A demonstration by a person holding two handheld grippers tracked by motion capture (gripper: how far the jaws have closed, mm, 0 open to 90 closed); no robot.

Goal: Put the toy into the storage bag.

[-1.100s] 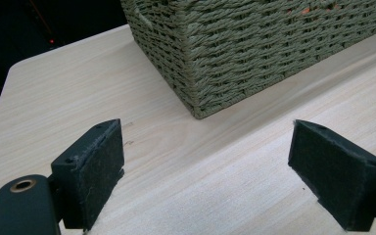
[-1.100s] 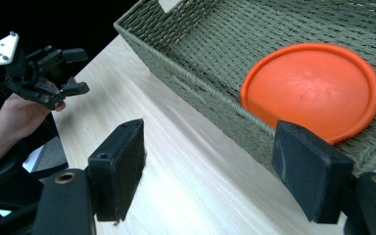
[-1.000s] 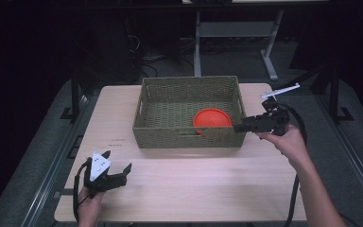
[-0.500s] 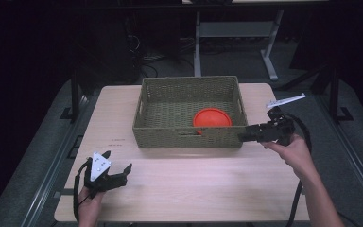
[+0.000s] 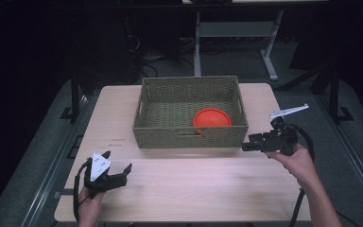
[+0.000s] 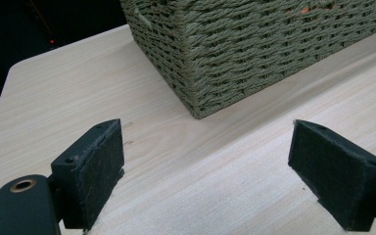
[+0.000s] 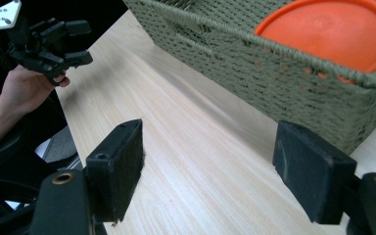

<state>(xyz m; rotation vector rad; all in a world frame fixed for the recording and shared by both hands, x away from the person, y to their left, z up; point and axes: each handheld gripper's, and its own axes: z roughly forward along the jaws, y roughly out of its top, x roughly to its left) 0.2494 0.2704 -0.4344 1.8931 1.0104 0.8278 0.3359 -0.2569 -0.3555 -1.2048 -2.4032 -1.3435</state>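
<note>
High view: the orange plate [image 5: 211, 117] already lies flat inside the basket [image 5: 189, 135], in the corner nearest the right gripper [image 5: 247, 147]. So the putting-in part looks done. That gripper is just outside the basket, by its front corner, with its jaws pointing along the front wall. In the right gripper view its jaws stand wide apart with nothing between them, only bare tabletop [image 7: 200, 161]. The plate [image 7: 329, 30] is up ahead of the jaws and a little to one side, behind the woven wall [image 7: 274, 73], and not touching them. The left gripper [image 5: 119, 172] is held low near the front edge of the tabletop, well away from the basket. In the left gripper view its jaws are wide open too and hold nothing, and the basket corner [image 6: 196, 78] sits ahead of them, a bit apart. Nothing else lies on the tabletop to pick up. I think the job is nearly over, or all over. What may be left is only to bring both hands to rest, unless the plate is meant to come out again, and the pictures cannot tell that.
</note>
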